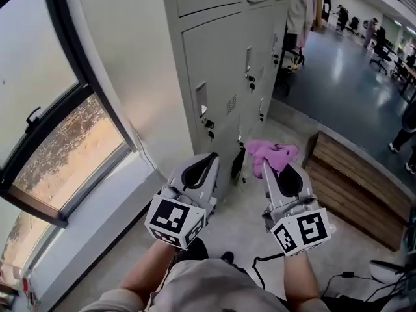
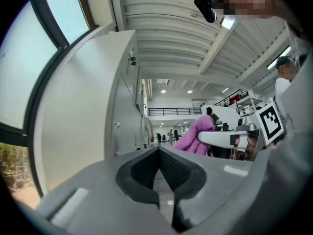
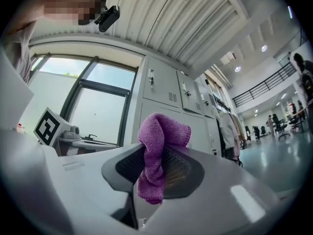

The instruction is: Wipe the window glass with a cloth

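A purple cloth (image 1: 276, 155) sticks out of my right gripper (image 1: 265, 168), whose jaws are shut on it; in the right gripper view the cloth (image 3: 157, 153) bunches up between the jaws and folds over the tips. My left gripper (image 1: 213, 157) is shut with nothing in it, jaws meeting at the tip (image 2: 159, 153). The window glass (image 1: 68, 145) in a dark frame is at the left, apart from both grippers. In the left gripper view the cloth (image 2: 193, 137) shows to the right, and the window (image 2: 29, 58) to the far left.
Grey metal lockers (image 1: 227, 77) stand straight ahead, just beyond both grippers. A wooden bench (image 1: 354, 181) lies to the right. A white sill (image 1: 97, 220) runs under the window. Cables (image 1: 344, 281) trail on the floor at lower right. People and chairs stand far off in the hall.
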The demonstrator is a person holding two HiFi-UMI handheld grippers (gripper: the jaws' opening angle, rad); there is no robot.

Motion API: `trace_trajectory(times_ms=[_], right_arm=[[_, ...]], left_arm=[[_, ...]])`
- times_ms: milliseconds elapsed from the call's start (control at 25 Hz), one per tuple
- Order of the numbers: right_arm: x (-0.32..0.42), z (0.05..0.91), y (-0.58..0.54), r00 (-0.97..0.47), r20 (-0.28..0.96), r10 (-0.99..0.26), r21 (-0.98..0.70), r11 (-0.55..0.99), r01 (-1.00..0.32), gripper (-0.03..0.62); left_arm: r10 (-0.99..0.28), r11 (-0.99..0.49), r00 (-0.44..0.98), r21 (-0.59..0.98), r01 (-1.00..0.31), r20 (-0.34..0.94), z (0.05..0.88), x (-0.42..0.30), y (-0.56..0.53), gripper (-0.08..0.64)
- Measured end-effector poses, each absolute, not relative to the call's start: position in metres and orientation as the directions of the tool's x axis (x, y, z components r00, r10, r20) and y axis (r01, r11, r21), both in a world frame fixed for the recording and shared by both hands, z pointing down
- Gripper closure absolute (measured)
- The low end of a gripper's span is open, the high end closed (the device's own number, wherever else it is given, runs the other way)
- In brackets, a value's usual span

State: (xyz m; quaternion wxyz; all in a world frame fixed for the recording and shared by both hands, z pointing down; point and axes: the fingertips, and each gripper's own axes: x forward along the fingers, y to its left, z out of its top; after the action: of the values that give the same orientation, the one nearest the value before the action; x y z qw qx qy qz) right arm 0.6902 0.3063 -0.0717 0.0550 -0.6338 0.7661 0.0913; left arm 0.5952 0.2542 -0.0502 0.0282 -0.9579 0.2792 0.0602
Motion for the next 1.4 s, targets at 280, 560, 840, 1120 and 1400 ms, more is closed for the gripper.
trace_trajectory(times_ms=[280,560,840,1120,1400], right_arm=[[0.594,-0.079,0.282,-0.396,-0.214,-0.893,0.133,0.375,-0.917,0.477],[0.471,-0.063,0.243,-0.554,-0.177,-0.813,0.133,0.538,-0.832,0.477],[0.308,-0.029,0.208,-0.682,-0.114,-0.722,0.113,0.673,-0.731,0.477],[0.166,-0.003,0.202,-0.771,-0.053,-0.634,0.099,0.765,-0.636,0.477],[0.087,0.018,0.19,-0.835,0.005,-0.551,0.106,0.83,-0.547,0.476]], left_arm=[[-0.692,-0.717,0.708,0.02,-0.697,-0.137,-0.041,0.493,0.238,0.558],[-0.814,-0.577,0.571,0.032,-0.816,-0.104,-0.019,0.363,0.221,0.558],[-0.9,-0.435,0.432,0.055,-0.899,-0.054,0.013,0.201,0.207,0.558],[-0.948,-0.317,0.316,0.081,-0.945,-0.015,0.035,0.069,0.214,0.558],[-0.975,-0.218,0.221,0.129,-0.967,0.008,0.059,-0.002,0.212,0.558]])
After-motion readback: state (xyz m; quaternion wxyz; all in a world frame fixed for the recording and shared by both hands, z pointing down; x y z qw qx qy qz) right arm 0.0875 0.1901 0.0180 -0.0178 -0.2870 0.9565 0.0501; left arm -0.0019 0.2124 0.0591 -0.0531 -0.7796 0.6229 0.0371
